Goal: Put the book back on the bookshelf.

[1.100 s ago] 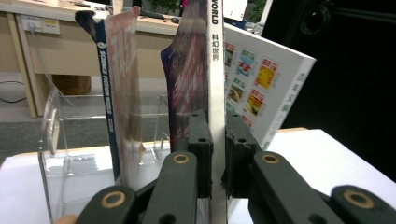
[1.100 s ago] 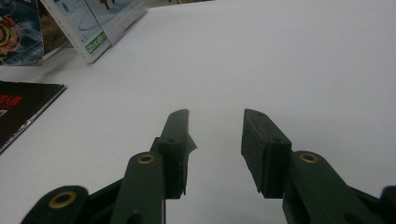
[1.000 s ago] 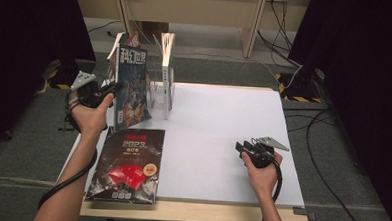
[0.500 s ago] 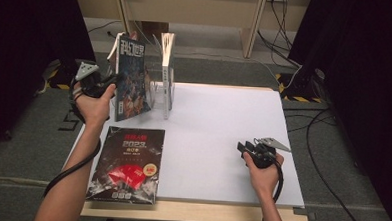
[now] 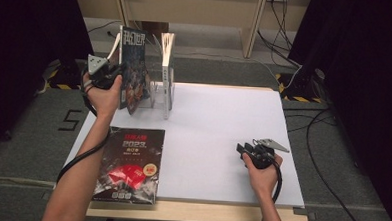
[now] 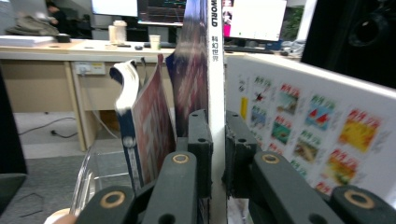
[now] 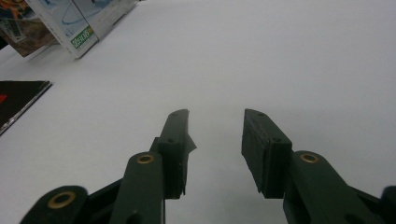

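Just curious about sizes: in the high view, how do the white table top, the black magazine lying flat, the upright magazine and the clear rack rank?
1. white table top
2. black magazine
3. upright magazine, though it stands farther off
4. clear rack

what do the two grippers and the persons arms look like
Both the left gripper and the right gripper are black, each topped by a grey three-cornered plate and trailing a black cable along the forearm. Up close, the jaws are matte black blocks on black linkage arms with brass-coloured pivot rings. The forearms are bare, with no sleeves in view.
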Available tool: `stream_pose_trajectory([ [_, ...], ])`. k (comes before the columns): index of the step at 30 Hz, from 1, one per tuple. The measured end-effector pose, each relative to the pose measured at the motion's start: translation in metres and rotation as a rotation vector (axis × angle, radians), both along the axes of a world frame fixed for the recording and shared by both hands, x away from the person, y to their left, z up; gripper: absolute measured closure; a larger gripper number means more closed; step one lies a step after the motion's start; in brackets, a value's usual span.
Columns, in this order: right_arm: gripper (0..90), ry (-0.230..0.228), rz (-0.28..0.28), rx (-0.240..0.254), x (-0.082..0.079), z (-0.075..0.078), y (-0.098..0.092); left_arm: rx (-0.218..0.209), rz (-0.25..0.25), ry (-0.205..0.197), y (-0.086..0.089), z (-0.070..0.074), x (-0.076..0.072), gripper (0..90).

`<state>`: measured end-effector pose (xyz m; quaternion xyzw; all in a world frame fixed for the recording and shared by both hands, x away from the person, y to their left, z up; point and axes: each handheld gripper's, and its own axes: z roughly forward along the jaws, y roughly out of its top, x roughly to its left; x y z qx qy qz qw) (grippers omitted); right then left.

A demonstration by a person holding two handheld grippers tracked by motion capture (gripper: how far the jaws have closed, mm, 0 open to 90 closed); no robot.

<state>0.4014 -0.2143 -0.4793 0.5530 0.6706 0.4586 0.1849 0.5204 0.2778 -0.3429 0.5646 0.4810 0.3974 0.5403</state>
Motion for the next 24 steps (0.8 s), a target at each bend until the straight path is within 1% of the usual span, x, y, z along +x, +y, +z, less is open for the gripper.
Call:
stream_pose_trajectory([
  [2,61.8,0.002,0.000,-0.002,0.000,-0.001,-0.001,0.018,0.008,0.003,-0.002,-0.010,0.000,82.7],
  [3,61.7,0.004,-0.004,-0.001,0.000,-0.001,-0.001,0.021,0.012,0.007,-0.003,-0.015,0.000,82.7],
  [4,61.7,0.001,-0.002,-0.005,0.000,-0.002,-0.002,0.011,0.011,-0.013,-0.002,-0.019,-0.002,82.7],
  [6,61.6,0.000,-0.006,-0.004,0.000,-0.002,-0.003,0.007,0.014,-0.014,-0.001,-0.020,-0.004,82.6],
  [8,61.6,-0.001,-0.006,-0.009,0.000,-0.003,-0.004,0.032,0.018,-0.021,0.000,-0.022,-0.008,82.5],
  [10,61.5,0.013,-0.009,0.004,-0.001,-0.003,-0.003,0.046,0.020,-0.019,0.002,-0.023,-0.013,82.4],
  [12,61.5,0.006,-0.004,-0.004,-0.001,-0.003,-0.004,0.069,0.016,-0.017,0.005,-0.025,-0.020,82.1],
  [14,61.3,0.002,-0.008,-0.010,-0.001,-0.003,-0.004,0.091,-0.004,-0.014,0.006,-0.027,-0.027,82.1],
  [16,61.0,0.005,-0.005,-0.007,-0.001,-0.003,-0.004,0.105,-0.015,0.003,0.007,-0.028,-0.034,82.0],
  [19,60.8,0.006,0.000,-0.008,-0.001,-0.003,-0.002,0.119,0.000,0.033,0.012,-0.031,-0.043,81.5],
  [21,60.7,0.004,0.001,-0.004,-0.002,-0.002,-0.001,0.098,-0.008,0.061,0.016,-0.036,-0.051,80.6],
  [23,60.7,0.006,0.001,-0.003,-0.002,-0.002,-0.001,0.103,-0.006,0.076,0.019,-0.041,-0.057,79.6],
  [24,60.7,0.005,0.000,-0.007,-0.002,-0.002,-0.001,0.094,-0.005,0.082,0.020,-0.044,-0.060,79.5],
])
